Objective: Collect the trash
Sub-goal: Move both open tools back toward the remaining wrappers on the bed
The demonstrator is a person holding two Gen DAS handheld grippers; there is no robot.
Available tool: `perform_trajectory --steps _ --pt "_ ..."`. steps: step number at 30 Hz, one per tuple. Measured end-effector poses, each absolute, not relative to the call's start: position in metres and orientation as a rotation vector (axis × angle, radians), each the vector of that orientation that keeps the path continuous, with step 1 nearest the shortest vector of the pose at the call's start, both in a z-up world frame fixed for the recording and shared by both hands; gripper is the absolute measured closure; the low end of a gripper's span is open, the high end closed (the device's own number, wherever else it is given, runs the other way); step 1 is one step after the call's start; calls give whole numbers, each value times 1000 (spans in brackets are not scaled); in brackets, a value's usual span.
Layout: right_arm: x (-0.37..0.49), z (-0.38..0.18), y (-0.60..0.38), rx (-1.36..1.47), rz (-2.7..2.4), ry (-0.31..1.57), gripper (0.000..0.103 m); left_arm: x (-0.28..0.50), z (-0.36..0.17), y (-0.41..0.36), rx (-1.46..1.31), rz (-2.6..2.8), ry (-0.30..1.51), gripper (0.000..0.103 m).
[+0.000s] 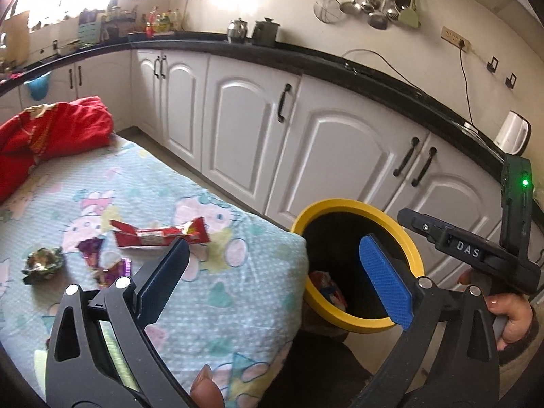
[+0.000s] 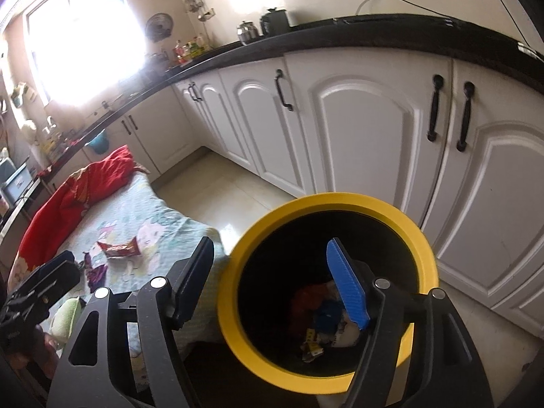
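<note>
The left gripper, black-framed with blue ribbed pads, stands spread wide with nothing between its fingers; it hangs over the corner of the table and the near rim of the bin. The right gripper, of the same make, is also released and empty, its jaws apart above the mouth of the round black bin with a yellow rim.

Down inside that bin lies a heap of crumpled trash, red, blue and white pieces with a small yellow scrap; the bottom is dark, so single items are hard to tell apart. The bin stands on the pale tiled floor, touching or just beside the table's corner.

On the table, covered by a light blue cartoon-print cloth, three pieces remain: a red torn snack wrapper nearest the left gripper's pad, a purple foil wrapper beside it, and a crumpled green-and-silver foil ball further out. A bunched red fabric lies at the far end of the table.

Beyond run white panelled cabinets with black handles under a black countertop.
</note>
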State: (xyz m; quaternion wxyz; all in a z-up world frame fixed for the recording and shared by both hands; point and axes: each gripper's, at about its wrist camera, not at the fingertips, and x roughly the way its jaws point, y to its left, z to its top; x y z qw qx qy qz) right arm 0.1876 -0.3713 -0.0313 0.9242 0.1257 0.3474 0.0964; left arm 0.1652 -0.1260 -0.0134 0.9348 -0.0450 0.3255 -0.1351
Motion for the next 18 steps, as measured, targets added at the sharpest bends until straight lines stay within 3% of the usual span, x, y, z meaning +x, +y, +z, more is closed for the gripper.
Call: perform_trajectory --steps 18 --pt "173 -10 -296 152 340 695 35 149 3 -55 -154 -145 597 11"
